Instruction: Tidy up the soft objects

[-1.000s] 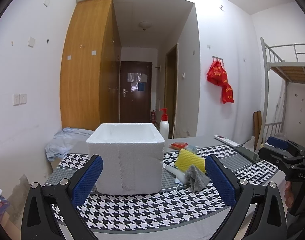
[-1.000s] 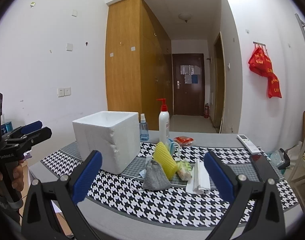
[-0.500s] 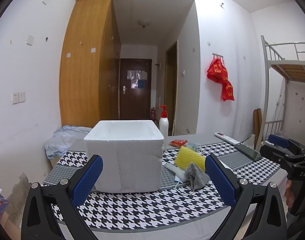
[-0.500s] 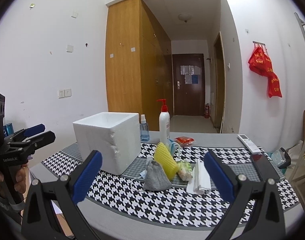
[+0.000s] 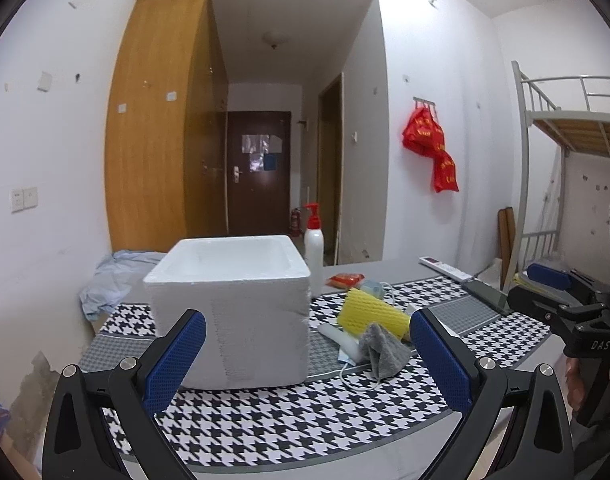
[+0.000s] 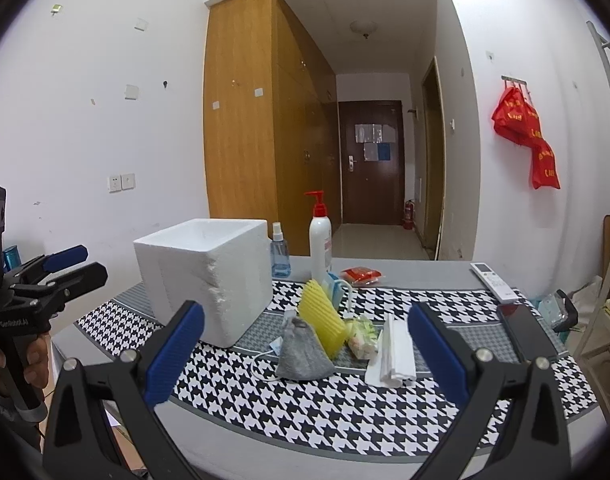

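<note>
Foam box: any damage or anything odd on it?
Yes. The white foam box has a ragged, chipped vertical edge on the corner facing the yellow sponge, visible in the right wrist view. It stands upright and open-topped. Both grippers, left and right, are open and empty.

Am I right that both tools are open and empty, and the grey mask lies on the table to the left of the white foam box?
Not quite: the grey mask lies right of the white foam box, as the right wrist view shows. Both tools are open and empty.
</note>
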The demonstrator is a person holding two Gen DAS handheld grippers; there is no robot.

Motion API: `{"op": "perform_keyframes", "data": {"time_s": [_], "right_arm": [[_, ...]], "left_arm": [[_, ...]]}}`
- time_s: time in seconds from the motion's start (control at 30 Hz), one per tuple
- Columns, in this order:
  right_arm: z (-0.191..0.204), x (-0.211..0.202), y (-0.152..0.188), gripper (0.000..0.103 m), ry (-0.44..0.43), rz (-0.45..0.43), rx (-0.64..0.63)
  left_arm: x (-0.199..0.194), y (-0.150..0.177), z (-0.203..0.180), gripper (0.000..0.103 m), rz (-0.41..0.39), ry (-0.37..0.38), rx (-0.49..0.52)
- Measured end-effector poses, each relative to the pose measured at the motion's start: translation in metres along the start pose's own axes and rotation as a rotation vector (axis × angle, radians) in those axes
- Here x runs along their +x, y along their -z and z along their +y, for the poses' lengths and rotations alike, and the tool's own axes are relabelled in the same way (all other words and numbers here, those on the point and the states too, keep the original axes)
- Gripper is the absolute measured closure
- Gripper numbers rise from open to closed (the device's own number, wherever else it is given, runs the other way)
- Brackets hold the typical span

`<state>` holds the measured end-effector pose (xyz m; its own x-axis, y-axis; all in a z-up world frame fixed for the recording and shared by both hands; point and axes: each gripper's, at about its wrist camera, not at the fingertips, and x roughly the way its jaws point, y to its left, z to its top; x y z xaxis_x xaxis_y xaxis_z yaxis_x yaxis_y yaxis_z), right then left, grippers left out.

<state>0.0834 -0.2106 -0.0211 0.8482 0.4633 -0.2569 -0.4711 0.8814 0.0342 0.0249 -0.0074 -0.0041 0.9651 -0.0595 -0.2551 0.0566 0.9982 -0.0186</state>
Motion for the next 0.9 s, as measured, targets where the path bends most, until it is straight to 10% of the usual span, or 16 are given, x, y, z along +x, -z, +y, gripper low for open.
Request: {"op": "perform_keyframes", "data": {"time_s": [0.9], "right_arm": [[-0.042,0.059,0.021,0.0,0.088,0.209,0.035]], "left_arm": [[0.086,0.016,-0.035,0.001,0.207,0.13,0.021]]}}
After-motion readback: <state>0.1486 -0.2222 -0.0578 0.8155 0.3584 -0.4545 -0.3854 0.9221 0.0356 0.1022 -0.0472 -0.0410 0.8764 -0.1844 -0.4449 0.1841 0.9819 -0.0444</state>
